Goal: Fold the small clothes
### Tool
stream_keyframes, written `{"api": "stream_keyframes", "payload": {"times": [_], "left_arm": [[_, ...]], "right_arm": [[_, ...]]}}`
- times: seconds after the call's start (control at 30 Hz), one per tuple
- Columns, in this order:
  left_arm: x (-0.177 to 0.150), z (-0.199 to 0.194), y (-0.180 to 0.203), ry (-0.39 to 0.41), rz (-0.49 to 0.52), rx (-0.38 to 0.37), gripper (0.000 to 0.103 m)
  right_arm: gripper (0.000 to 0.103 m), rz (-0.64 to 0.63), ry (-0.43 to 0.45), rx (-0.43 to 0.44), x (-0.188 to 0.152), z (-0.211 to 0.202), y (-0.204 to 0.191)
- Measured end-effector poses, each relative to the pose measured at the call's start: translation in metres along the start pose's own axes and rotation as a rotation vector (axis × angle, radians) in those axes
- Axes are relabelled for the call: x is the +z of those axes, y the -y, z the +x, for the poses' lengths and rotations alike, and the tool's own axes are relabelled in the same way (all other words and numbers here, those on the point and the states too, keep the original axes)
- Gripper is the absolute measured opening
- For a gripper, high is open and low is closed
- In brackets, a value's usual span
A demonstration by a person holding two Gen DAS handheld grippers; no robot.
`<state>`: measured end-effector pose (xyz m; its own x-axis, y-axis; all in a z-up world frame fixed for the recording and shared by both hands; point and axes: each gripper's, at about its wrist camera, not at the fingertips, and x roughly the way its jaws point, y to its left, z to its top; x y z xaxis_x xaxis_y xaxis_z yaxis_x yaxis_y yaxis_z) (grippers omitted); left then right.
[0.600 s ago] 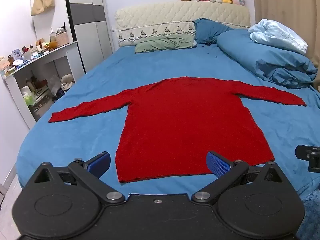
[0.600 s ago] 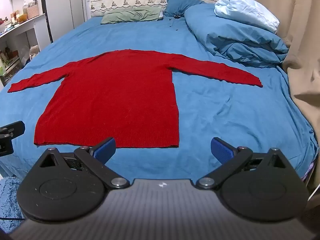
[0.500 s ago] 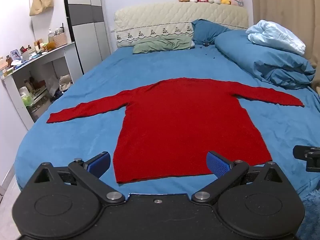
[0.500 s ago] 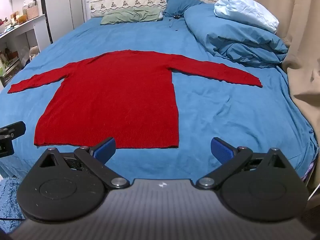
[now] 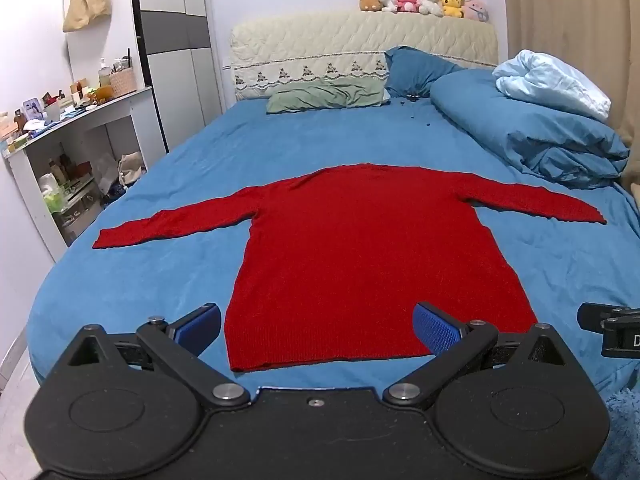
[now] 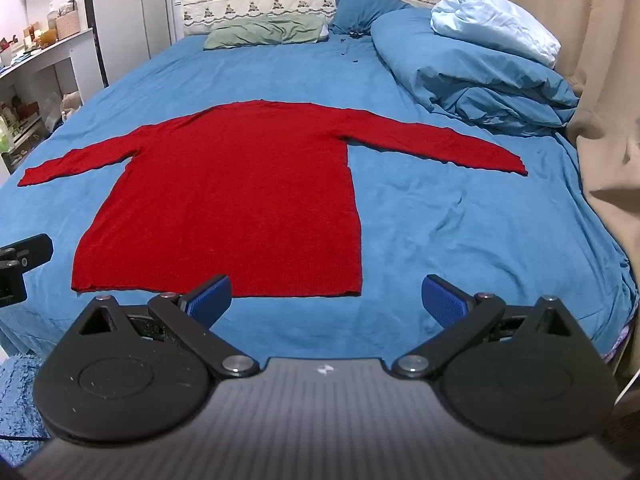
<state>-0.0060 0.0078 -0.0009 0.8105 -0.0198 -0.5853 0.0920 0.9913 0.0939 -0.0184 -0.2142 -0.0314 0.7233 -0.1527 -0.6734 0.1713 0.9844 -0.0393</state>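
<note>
A red long-sleeved sweater (image 5: 368,248) lies flat on the blue bed sheet (image 5: 160,280), sleeves spread to both sides, hem toward me. It also shows in the right wrist view (image 6: 240,200). My left gripper (image 5: 318,326) is open and empty, hovering over the hem near the bed's front edge. My right gripper (image 6: 326,298) is open and empty, just in front of the hem's right corner. Part of the right gripper (image 5: 612,328) shows at the right edge of the left wrist view, and part of the left gripper (image 6: 20,264) at the left edge of the right wrist view.
A bunched blue duvet (image 5: 532,140) with a pale blue cloth lies at the back right. Pillows (image 5: 324,96) lean on the quilted headboard. A white shelf desk (image 5: 72,148) stands left of the bed. A beige curtain (image 6: 600,80) hangs on the right.
The left gripper has drawn slightly toward the sweater's hem and shifted a little. The right gripper and the sweater have barely moved.
</note>
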Motion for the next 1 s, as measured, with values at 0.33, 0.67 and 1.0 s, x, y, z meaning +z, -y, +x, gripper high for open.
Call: {"api": "stream_keyframes", "payload": {"times": [0.33, 0.67, 1.0], "left_arm": [[0.0006, -0.0029, 0.0016, 0.005, -0.004, 0.003, 0.103], [0.0022, -0.0034, 0.0007, 0.001, -0.011, -0.002, 0.103], [0.0025, -0.0036, 0.0012, 0.003, -0.012, 0.001, 0.103]], "right_arm": [[0.103, -0.003, -0.001, 0.003, -0.0024, -0.0023, -0.0023], [0.103, -0.004, -0.004, 0.007, -0.0035, -0.0012, -0.0049], [0.103, -0.003, -0.005, 0.008, -0.0036, -0.0011, -0.0052]]}}
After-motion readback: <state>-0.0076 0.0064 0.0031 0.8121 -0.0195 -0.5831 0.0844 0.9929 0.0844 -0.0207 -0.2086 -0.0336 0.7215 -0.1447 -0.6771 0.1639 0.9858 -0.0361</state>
